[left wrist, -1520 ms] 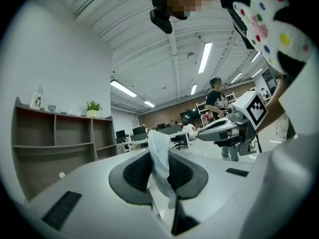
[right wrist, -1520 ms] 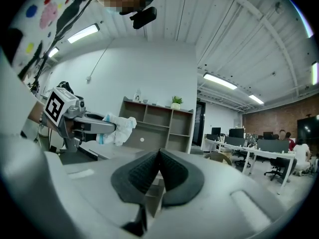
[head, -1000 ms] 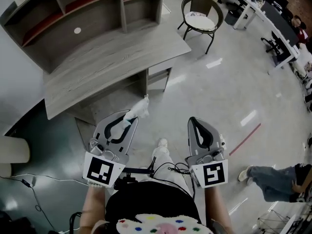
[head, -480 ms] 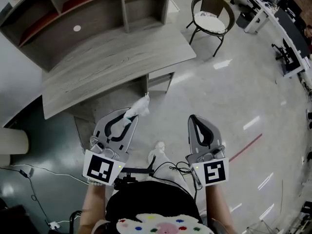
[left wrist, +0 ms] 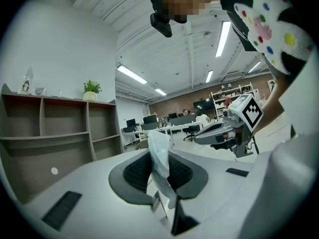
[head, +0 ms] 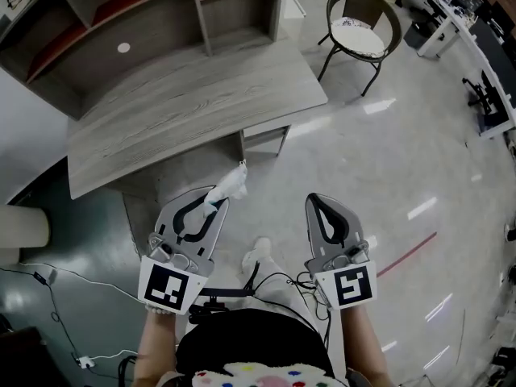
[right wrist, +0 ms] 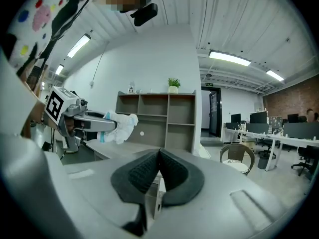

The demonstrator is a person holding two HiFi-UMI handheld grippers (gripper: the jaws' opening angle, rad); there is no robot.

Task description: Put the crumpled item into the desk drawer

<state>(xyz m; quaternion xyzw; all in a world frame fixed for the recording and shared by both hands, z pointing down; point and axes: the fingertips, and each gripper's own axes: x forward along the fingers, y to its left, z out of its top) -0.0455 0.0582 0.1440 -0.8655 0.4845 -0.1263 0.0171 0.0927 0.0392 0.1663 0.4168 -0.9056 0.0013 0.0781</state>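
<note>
My left claw (head: pixel 212 203) pinches one end of the crumpled white flimsy item (head: pixel 232 181) in the air short of the grey wood-grain bench (head: pixel 185 103), and my right claw (head: pixel 317 202) is closed and empty, so the loose end could slip free or jam against the pale drawer (head: pixel 266 129), which appears shut.

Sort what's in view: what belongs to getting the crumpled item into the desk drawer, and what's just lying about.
For the job:
crumpled item, pinched in the left gripper
desk
drawer front under the desk
right gripper, shut and empty

Just there:
chair
shelf unit
potted plant on top of it
red floor line
</note>
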